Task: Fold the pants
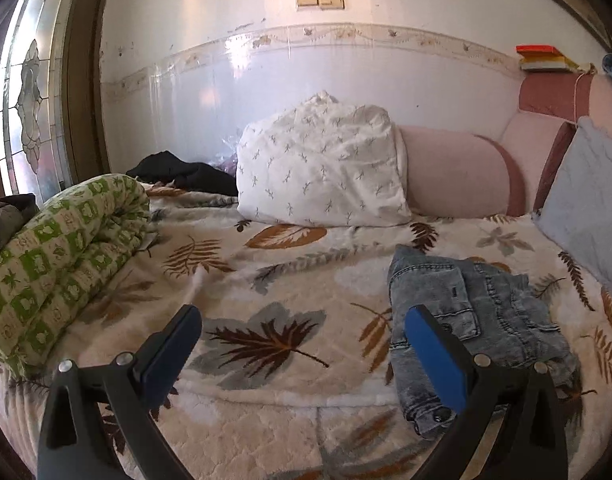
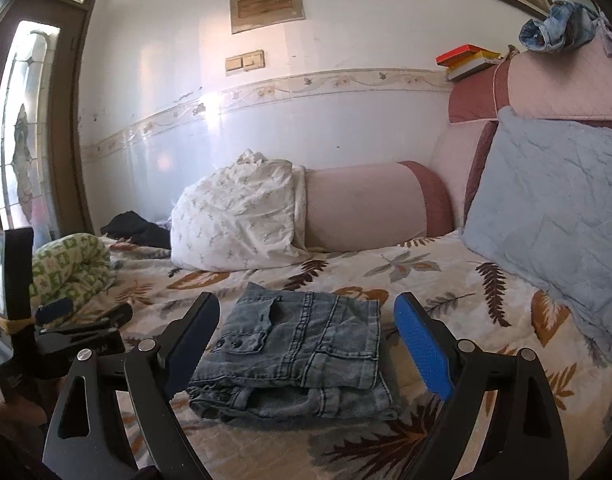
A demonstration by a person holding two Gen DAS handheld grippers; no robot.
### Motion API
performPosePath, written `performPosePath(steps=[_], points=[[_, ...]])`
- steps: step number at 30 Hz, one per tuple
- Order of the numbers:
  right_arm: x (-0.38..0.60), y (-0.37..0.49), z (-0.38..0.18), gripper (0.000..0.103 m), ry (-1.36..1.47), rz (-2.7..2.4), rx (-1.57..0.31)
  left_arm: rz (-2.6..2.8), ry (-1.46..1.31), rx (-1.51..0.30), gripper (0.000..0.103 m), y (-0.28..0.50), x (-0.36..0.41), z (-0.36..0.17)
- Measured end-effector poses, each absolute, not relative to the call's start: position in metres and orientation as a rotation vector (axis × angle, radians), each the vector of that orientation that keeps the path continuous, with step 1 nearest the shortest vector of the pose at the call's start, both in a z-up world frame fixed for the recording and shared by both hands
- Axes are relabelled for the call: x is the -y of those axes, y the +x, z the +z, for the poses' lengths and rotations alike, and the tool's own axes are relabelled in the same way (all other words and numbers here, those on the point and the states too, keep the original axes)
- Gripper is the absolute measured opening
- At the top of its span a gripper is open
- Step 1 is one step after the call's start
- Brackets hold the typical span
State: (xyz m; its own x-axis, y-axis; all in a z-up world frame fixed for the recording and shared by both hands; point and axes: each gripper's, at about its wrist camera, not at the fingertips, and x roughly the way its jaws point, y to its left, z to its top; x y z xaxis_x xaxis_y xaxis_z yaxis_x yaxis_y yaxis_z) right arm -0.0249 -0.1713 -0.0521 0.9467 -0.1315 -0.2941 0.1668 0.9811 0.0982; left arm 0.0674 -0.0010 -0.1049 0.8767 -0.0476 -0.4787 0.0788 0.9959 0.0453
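A pair of washed blue denim pants [image 2: 298, 356] lies folded into a compact bundle on the leaf-print blanket [image 2: 465, 292]. In the right wrist view my right gripper [image 2: 306, 312] stands open, its fingers on either side of the bundle and clear of the cloth. In the left wrist view the same pants [image 1: 473, 320] lie to the right, partly behind the right finger. My left gripper [image 1: 302, 320] is open over bare blanket [image 1: 266, 280], with nothing between its fingers. The left gripper [image 2: 86, 312] also shows at the left edge of the right wrist view.
A white patterned pillow [image 1: 321, 168], a pink bolster [image 1: 453, 172] and a blue quilted cushion [image 1: 585, 204] line the back and right of the bed. A rolled green-and-white quilt [image 1: 62, 256] lies on the left. Dark clothes [image 1: 182, 172] sit by the wall. More denim [image 2: 557, 26] hangs over the headboard.
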Motion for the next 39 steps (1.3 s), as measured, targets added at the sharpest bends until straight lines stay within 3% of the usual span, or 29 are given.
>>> performPosePath(steps=[16, 39], points=[[0.209, -0.004, -0.059, 0.09, 0.286, -0.174, -0.378, -0.095, 0.058, -0.567, 0.103, 0.078, 0.004, -0.113], [0.197, -0.002, -0.061, 0.09, 0.181, -0.176, -0.369, -0.04, 0.052, -0.563, 0.103, 0.081, -0.008, -0.113]])
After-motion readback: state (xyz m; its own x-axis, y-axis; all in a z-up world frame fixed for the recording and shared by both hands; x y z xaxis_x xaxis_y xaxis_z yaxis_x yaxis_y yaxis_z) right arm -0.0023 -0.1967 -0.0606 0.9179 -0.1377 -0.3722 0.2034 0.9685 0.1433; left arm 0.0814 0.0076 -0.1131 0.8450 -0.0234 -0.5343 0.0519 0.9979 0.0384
